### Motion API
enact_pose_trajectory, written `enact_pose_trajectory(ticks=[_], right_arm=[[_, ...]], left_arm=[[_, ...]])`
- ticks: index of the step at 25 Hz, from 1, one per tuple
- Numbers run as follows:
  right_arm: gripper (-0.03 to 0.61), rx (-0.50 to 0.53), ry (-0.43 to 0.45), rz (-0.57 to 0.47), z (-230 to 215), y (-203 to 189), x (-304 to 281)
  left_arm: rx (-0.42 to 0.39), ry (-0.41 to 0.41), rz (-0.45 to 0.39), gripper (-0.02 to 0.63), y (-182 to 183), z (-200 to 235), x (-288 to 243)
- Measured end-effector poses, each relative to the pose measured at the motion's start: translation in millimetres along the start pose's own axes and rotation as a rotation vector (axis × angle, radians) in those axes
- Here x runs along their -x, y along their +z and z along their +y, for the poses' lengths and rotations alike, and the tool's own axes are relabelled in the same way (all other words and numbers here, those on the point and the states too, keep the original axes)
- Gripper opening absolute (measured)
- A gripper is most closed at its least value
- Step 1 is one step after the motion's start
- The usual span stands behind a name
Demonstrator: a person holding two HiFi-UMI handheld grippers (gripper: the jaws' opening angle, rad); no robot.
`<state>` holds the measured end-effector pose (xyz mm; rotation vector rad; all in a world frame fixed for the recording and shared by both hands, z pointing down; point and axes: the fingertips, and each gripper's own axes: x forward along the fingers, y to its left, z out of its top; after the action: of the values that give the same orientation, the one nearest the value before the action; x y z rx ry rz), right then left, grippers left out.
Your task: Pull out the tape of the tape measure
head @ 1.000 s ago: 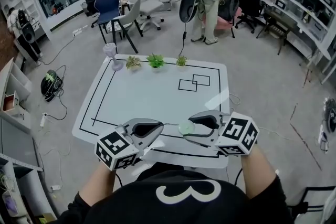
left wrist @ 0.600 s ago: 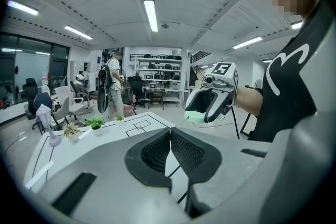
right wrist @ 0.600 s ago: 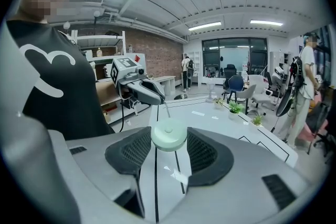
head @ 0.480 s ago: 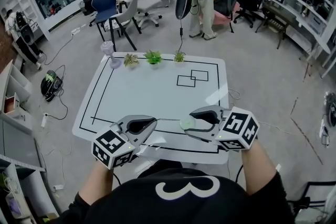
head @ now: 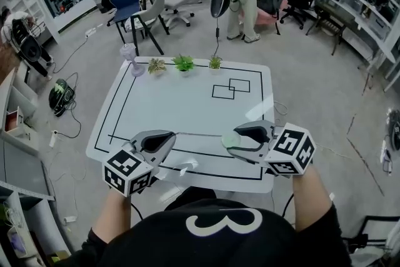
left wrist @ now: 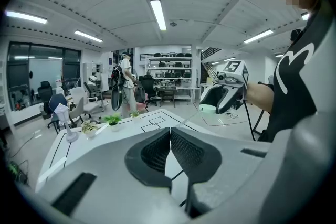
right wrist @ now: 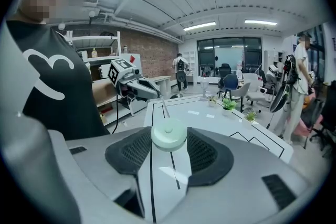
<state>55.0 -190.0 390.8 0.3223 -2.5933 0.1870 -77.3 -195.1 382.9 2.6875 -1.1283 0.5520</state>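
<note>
Tongs: 2 | left tongs [left wrist: 169, 131] pinch 1 tape [head: 200, 134] | right tongs [right wrist: 168, 139] clasp 1 tape measure [head: 229, 140] | potted plants [head: 183, 62]: 3

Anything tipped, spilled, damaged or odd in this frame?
Nothing stands out. The three potted plants stand upright in a row at the table's far edge, and the tape runs straight from the left gripper to the tape measure in the right gripper.

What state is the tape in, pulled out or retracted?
Pulled out: a thin tape stretches from the pale green tape measure held in the right gripper across to the shut left gripper.
</note>
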Motion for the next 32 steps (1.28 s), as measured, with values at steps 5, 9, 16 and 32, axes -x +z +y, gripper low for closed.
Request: enact_pose_trajectory(ticks=[5,9,16,32], right_arm=[[0.218,-0.016,-0.014,-0.005,-9.1,-4.1,3.8],[0.218,-0.021,-0.029,-0.011,-14.4,-4.0,8.5],[0.218,-0.038,-0.05,-0.007,-23.2,-9.0,11.5],[0.218,-0.055,-0.077,0.012,-27.8,-15.3,14.3]], left_arm=[[0.002,0.021,0.007,0.011,-0.9,9.6,-1.6],[-0.006,0.036,0.013,0.011,-0.4,17.8,-1.4],[-0.011,0.068,0.027,0.011,-3.3,37.6,-4.3],[-0.003,0.174,0.048,0.012,-19.5,73.7,8.0]])
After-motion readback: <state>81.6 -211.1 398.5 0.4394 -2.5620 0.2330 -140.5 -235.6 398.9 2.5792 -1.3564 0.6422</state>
